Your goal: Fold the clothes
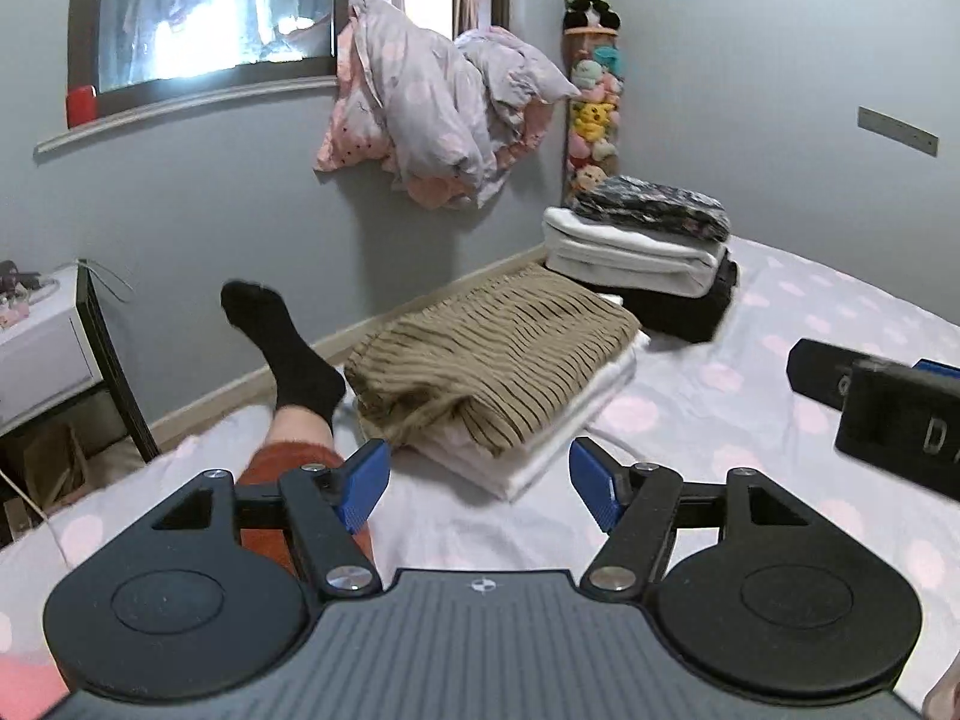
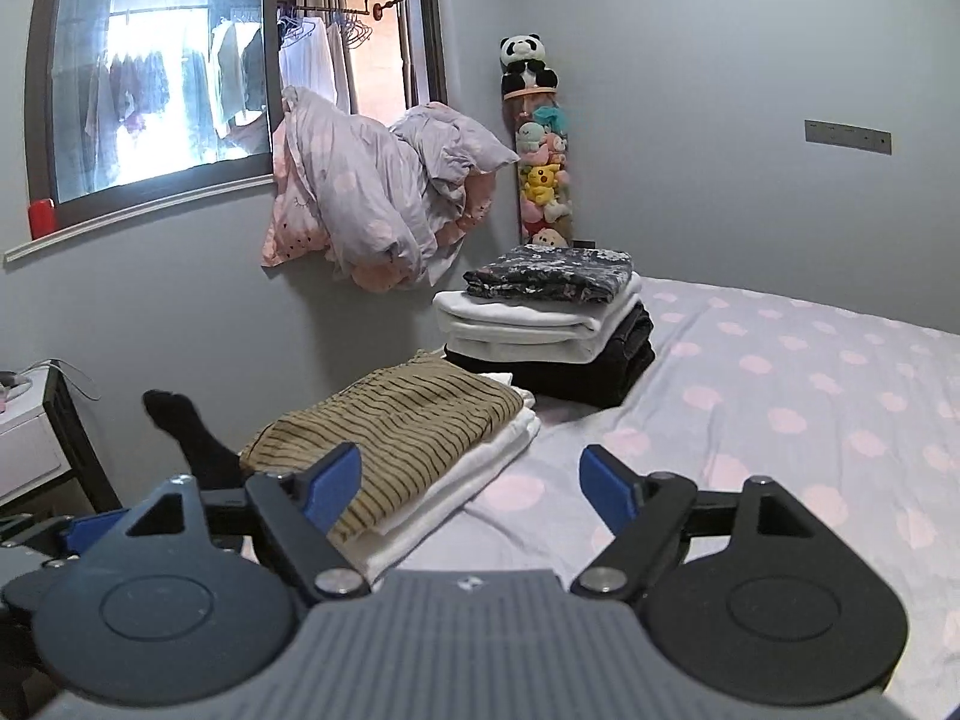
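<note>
A folded tan striped garment (image 1: 492,354) lies on folded white cloth on the bed, just ahead of my left gripper (image 1: 480,483), which is open and empty. It also shows in the right wrist view (image 2: 396,426), left of my right gripper (image 2: 471,483), which is open and empty above the bed. A second stack behind it has a dark patterned garment (image 1: 654,207) on white (image 1: 630,258) and black folded clothes; the same stack shows in the right wrist view (image 2: 546,324). The body of the right gripper shows at the right edge of the left wrist view.
The bed has a lilac sheet with pink dots (image 2: 780,384). A person's leg in a black sock (image 1: 288,354) lies at the bed's left edge. A bundled duvet (image 1: 432,114) hangs on the grey wall under a window. A white bedside table (image 1: 42,336) stands left. A column of plush toys (image 2: 540,168) stands in the corner.
</note>
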Demonstrator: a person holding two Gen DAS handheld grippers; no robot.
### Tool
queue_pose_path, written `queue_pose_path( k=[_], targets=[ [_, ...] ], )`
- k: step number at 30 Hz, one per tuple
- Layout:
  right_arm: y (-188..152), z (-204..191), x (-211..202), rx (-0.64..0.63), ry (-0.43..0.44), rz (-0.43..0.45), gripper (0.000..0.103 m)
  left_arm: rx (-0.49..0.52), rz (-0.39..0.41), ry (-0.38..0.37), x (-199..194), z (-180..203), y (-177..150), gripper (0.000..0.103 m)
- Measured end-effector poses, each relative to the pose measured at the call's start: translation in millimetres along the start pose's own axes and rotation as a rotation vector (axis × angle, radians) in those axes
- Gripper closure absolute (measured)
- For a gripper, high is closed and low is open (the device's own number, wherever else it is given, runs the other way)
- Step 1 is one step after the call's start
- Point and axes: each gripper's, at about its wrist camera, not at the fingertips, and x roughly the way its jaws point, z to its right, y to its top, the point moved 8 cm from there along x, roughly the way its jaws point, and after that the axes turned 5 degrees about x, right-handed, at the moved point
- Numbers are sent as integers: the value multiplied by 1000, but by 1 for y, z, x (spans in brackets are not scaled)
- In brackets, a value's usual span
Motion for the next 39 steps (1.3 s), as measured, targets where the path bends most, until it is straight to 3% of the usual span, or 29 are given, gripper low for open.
queue_pose_path(
  k=[14,26,39],
  targets=[
    [-35,33,-54,53,-61,-50,19,48,-57,-67,-29,32,-36,25],
    [-65,55,-50,59,-123,-113,18,58,-91,-80,-19,47,-59,25],
    [-77,63,-47,46,-168,-126,18,48,-56,-91,-19,50,-60,25]
  ],
)
